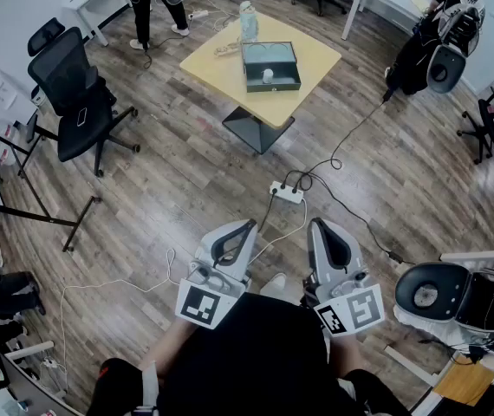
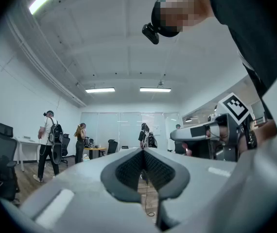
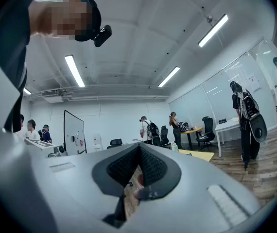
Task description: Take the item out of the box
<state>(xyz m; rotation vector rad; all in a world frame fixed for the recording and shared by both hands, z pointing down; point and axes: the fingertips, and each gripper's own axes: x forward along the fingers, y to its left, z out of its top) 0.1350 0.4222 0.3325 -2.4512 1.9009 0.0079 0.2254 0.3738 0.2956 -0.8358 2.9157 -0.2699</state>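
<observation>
Ahead of us, well apart from both grippers, the yellow surface (image 1: pixel 316 55) stands on the wooden floor (image 1: pixel 178 172) with one corner turned our way. The dark box (image 1: pixel 272 87) sits open on it, its front wall close to the edge nearest us on the right. The small white item (image 1: pixel 268 75) lies inside, toward that front wall. A clear bottle (image 1: pixel 248 20) stands at the far corner.

Between us and the surface the floor is mostly open. A white power strip (image 1: pixel 286 192) and its cables (image 1: pixel 351 137) cross the middle of that stretch. A black office chair (image 1: pixel 78 102) stands off to the left, well apart from the surface's edge.

We hold the left gripper (image 1: pixel 250 224) and the right gripper (image 1: pixel 316 223) side by side close to our body, both pointing level. The left gripper's fingers (image 2: pixel 129 166) are closed tip to tip with nothing between them. The right gripper's fingers (image 3: pixel 153 166) also meet at the tips and are empty.
</observation>
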